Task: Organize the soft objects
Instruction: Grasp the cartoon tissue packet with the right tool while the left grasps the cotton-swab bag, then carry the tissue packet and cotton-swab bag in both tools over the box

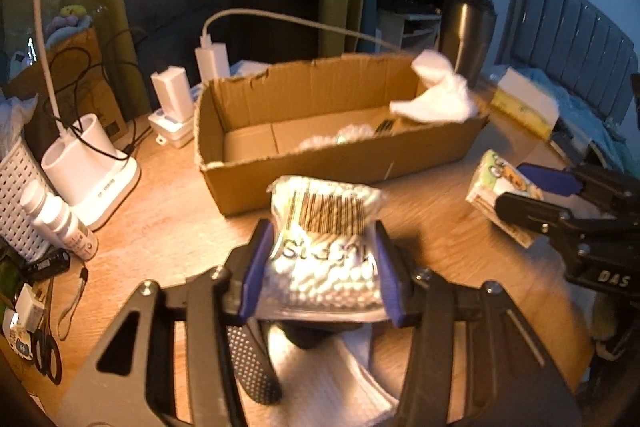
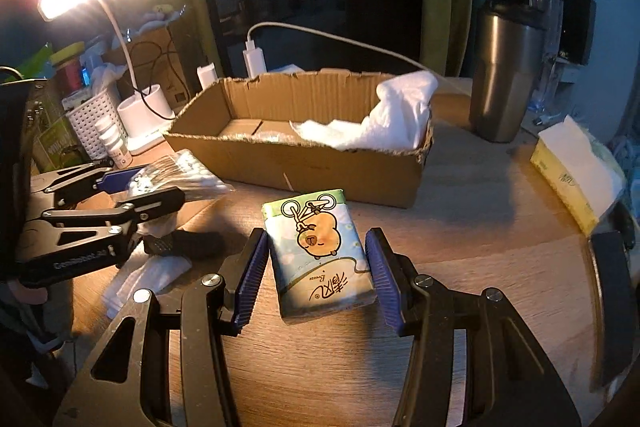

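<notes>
Cotton swabs (image 1: 326, 255) in a clear bag sit between the blue pads of the left tongs (image 1: 325, 267), which are clamped on the bag's sides; its lower end is hidden behind the tong arms and its print is blurred. Under these tongs lie white folded cloths (image 1: 320, 379) and a dark dotted object I cannot identify.

Ahead of both tongs stands an open cardboard box (image 1: 320, 163) on the wooden table (image 1: 168, 187). A white cloth (image 2: 384, 123) is draped over its right end wall and down inside; something pale on the box floor is too blurred to name.

A tissue pack (image 2: 320, 251) printed with a cartoon animal and a bicycle lies flat on the table between the pads of the right tongs (image 2: 318, 281). Narrow gaps show on both sides, so these tongs stand apart, not gripping.

To the right of the right tongs, a yellow tissue box (image 2: 568, 183) is partly cut off at the edge. Beyond the cardboard box stands a steel tumbler (image 2: 504, 75).
</notes>
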Tool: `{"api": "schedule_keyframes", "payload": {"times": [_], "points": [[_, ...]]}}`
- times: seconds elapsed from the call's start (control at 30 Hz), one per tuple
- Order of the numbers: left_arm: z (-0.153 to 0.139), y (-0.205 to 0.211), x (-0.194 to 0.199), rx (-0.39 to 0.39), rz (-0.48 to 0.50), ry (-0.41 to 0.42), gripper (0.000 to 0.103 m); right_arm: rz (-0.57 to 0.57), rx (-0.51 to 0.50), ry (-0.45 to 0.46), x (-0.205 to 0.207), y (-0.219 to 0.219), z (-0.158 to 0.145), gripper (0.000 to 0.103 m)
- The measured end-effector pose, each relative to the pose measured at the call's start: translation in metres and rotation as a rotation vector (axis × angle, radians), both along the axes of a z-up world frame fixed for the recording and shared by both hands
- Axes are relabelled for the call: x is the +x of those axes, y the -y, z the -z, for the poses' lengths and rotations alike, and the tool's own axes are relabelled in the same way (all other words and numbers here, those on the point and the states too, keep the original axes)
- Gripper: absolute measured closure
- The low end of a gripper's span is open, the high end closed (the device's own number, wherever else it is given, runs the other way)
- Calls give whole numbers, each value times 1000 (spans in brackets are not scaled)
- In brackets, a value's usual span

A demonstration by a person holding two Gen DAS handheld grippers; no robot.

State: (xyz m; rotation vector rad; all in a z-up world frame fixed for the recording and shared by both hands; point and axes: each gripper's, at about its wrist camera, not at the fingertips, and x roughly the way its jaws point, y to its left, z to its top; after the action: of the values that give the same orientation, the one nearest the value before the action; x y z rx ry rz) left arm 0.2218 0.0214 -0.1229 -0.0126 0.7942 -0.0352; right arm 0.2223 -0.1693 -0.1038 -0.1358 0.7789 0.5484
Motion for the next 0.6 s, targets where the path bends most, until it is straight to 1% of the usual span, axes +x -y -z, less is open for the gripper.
{"api": "schedule_keyframes", "payload": {"times": [0.27,0.47,0.6], "points": [[-34,-5,-24,-45,-1,96,54,-9,-7,47,-9,-4,-20,50],[-57,-12,-37,-59,-20,169,54,-18,-10,85,-14,-8,-36,50],[-69,-19,-41,-69,-33,199,54,-20,-10,109,-16,-11,-46,50]]}}
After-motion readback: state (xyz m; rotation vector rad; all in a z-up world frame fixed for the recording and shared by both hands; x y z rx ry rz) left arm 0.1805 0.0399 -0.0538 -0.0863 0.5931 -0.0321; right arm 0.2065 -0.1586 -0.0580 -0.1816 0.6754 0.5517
